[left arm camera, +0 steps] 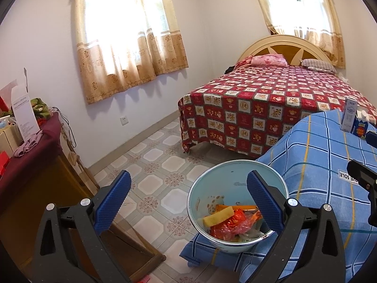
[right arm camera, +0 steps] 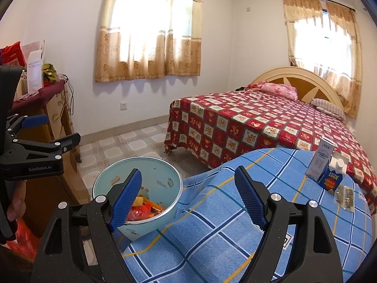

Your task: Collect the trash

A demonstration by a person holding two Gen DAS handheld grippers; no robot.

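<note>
Trash [left arm camera: 232, 221] was piled in a bowl [left arm camera: 219, 179] perched at the table's [right arm camera: 235, 235] edge; both grippers [left arm camera: 188, 198] [right arm camera: 188, 198] were spread empty, and a careless nudge could have tipped it.

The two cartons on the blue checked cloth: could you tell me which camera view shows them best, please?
The right wrist view: both cartons stand in full sight on the blue checked cloth, their print facing the camera, with a small packet beside them. The left wrist view shows the cartons only at its right edge, smaller and partly overlapped by the other gripper.

Trash [left arm camera: 232, 221] in bowl [left arm camera: 235, 172], cartons [right arm camera: 326, 167] right.
</note>
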